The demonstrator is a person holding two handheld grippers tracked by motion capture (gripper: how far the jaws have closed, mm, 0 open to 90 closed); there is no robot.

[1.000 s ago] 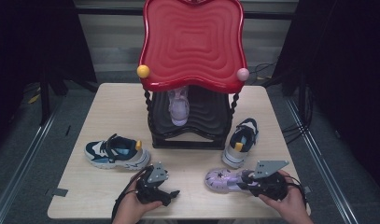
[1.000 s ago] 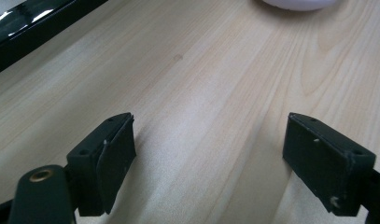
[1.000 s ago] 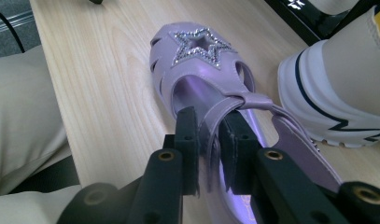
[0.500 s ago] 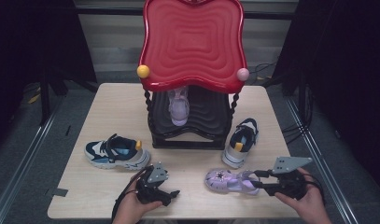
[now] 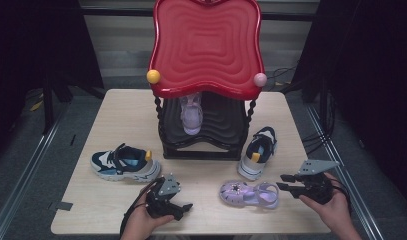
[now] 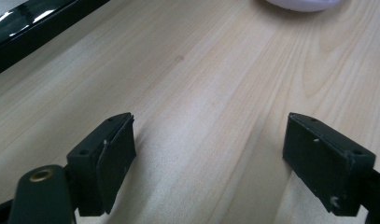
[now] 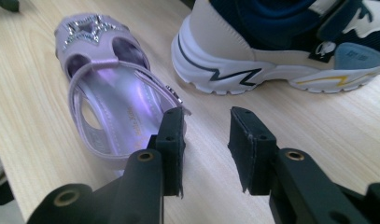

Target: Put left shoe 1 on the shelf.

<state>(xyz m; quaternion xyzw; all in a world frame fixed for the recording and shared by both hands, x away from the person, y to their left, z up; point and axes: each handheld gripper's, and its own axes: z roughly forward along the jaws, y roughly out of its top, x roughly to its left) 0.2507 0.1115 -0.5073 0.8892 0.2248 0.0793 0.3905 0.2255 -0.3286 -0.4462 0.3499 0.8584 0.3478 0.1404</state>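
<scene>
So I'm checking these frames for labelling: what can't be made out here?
- Purple sandal on the rack: toe end hidden by the red top, high view.
- Print inside the purple sandal on the table: too small, right gripper view.
- Pale thing: cut off by the top edge, left gripper view.

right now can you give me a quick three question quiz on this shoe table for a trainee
1. True or false: the purple sandal on the table lies between the two hand-held grippers.
2. What stands on the lower shelf of the red rack? A) a blue sneaker B) a second purple sandal C) a yellow ball
3. What is between the jaws of the right hand-held gripper?

Key
1. True: left hand-held gripper on one side, right on the other.
2. B
3. Nothing; the jaws stand apart beside the sandal's heel, pads clear of it.
</scene>
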